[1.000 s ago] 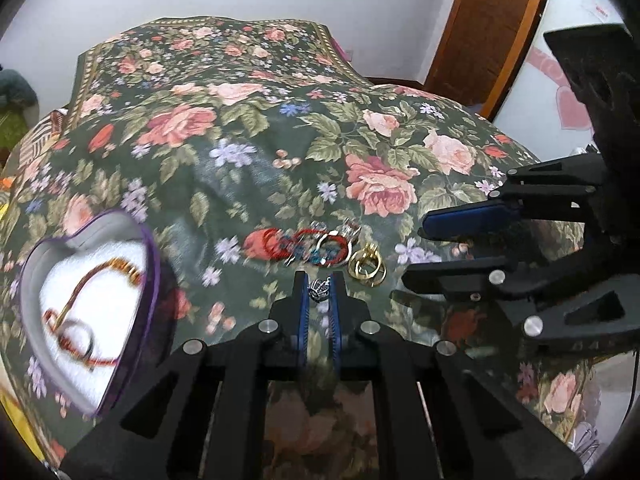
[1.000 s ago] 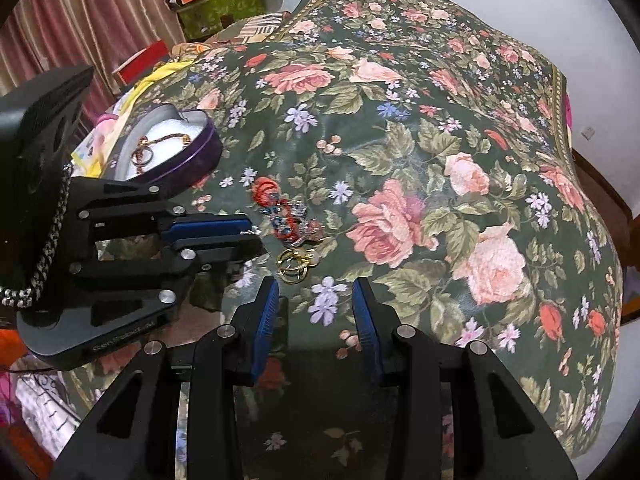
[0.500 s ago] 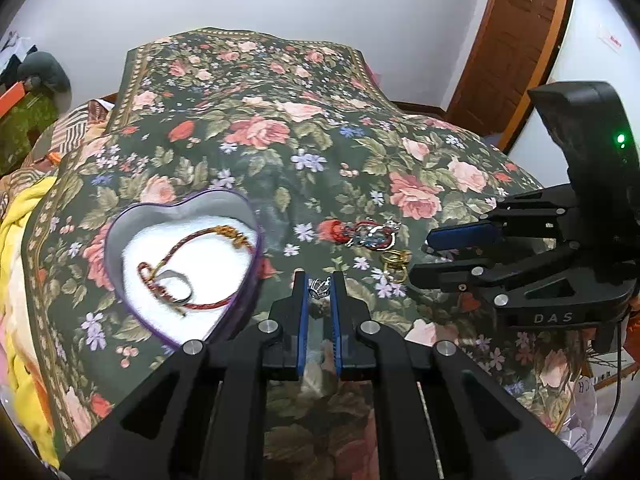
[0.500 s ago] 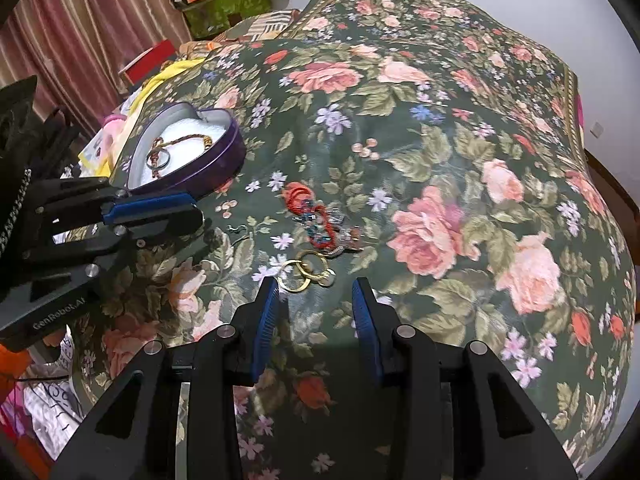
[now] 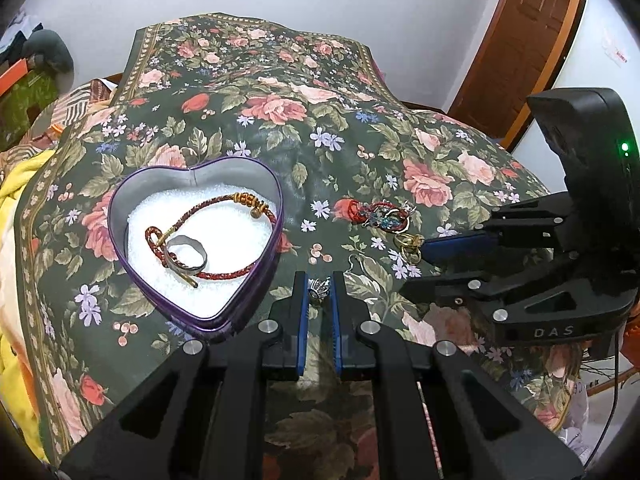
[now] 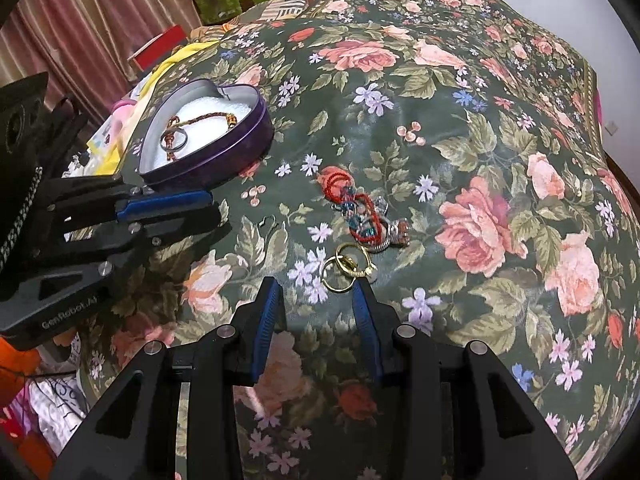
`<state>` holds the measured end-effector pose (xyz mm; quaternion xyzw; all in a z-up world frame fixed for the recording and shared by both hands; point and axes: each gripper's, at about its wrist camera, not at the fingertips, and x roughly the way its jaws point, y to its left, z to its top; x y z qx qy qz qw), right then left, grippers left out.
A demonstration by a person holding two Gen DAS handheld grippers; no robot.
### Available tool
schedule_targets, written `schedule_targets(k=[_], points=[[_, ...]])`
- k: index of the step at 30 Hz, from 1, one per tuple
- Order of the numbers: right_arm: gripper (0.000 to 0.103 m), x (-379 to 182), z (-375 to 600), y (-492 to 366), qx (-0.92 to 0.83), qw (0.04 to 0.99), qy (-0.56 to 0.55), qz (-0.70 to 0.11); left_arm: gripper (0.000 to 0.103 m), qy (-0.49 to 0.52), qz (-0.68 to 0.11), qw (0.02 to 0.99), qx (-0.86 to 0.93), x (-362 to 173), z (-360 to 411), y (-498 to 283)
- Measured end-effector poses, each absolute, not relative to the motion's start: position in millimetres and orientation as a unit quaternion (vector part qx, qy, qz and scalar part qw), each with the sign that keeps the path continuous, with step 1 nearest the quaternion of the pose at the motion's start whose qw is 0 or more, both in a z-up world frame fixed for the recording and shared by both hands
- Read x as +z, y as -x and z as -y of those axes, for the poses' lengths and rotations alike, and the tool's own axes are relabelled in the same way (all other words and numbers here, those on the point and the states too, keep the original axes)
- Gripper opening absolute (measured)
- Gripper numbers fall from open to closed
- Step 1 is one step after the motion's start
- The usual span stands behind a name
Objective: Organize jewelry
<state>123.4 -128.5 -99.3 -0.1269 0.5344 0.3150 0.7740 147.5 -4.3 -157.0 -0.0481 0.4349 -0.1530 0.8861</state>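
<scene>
- The left gripper [image 5: 319, 291] is pinched tight on a tiny silver charm [image 5: 319, 289], looks like an earring piece.
- The heart-shaped tin [image 5: 240, 312] sits just to its left and a bit farther out, so the drop is probably a short swing left.
- The right gripper [image 6: 317, 295] is spread wide and empty, with the gold rings [image 6: 345, 266] right at its tips.

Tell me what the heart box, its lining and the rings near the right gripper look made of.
Heart box: likely tin, with a purple outside and a dull grey, faintly reflective inner wall.
Lining: white foam or felt, matte and grainy.
Rings: gold-coloured metal, thin and shiny; whether plated or solid cannot be told.
</scene>
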Motion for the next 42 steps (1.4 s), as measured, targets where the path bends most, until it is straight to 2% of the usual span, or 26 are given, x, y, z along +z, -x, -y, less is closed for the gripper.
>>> schedule_targets(k=[8, 10, 11, 12, 27, 42], points=[[0.034, -102.6, 120.4, -130.6, 0.301, 0.793, 0.132, -0.513, 0.009, 0.054, -0.437, 0.885, -0.151, -159.1, 0.8, -149.0], [0.029, -102.5, 118.2, -126.4, 0.3, 0.797, 0.144, -0.504, 0.009, 0.054, -0.438, 0.885, -0.151, -159.8, 0.9, -149.0], [0.021, -102.3, 118.4, -125.5, 0.302, 0.796, 0.146, -0.503, 0.009, 0.054, -0.438, 0.885, -0.151, -160.0, 1.1, -149.0], [0.019, -102.0, 118.5, -124.6, 0.304, 0.795, 0.146, -0.504, 0.009, 0.054, -0.438, 0.885, -0.151, -159.8, 1.4, -149.0], [0.019, -88.8, 137.0, -106.3, 0.292, 0.798, 0.145, -0.506, 0.009, 0.048, -0.415, 0.896, -0.153, -135.3, 7.3, -133.8], [0.019, -47.4, 132.8, -91.4, 0.299, 0.832, 0.135, -0.449, 0.009, 0.045, -0.379, 0.914, -0.139, -101.8, -2.8, -114.7]])
